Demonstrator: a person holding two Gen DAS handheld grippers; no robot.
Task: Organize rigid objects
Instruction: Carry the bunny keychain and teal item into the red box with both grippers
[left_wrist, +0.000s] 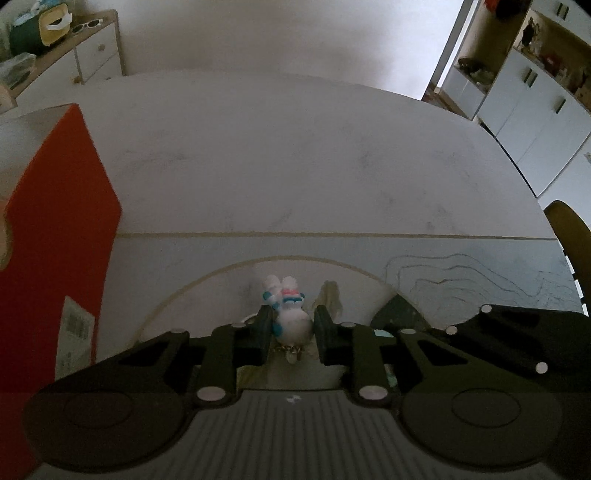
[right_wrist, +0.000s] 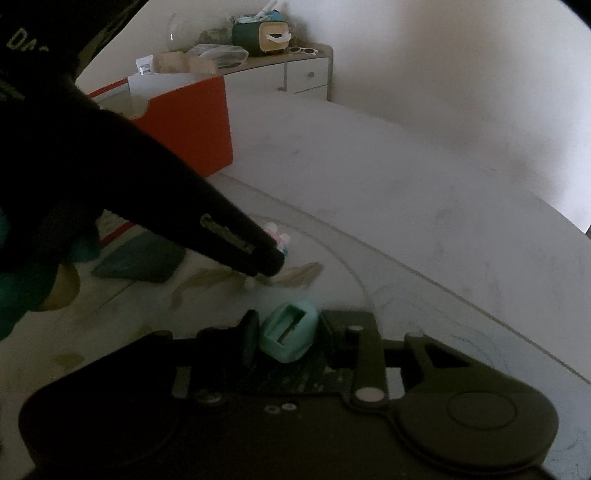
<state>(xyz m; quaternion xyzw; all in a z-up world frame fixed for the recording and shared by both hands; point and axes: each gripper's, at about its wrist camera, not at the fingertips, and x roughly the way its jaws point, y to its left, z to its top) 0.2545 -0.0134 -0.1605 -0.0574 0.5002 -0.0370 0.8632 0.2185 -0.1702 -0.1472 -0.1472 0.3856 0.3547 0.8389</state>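
Left gripper (left_wrist: 291, 328) is clamped on a little white bunny figure (left_wrist: 291, 321); right gripper (right_wrist: 286, 332) squeezes a mint block (right_wrist: 290, 332). Orange box (left_wrist: 55, 236) has a barcode sticker (left_wrist: 75, 325), text unreadable.

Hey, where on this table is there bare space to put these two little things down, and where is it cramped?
The widest bare stretch of the table lies beyond the straight seam line, right of the orange box, out to the far curved edge. It is crowded near the grippers: the bunny figurine in the left gripper, the mint green piece in the right gripper, and a dark green pouch.
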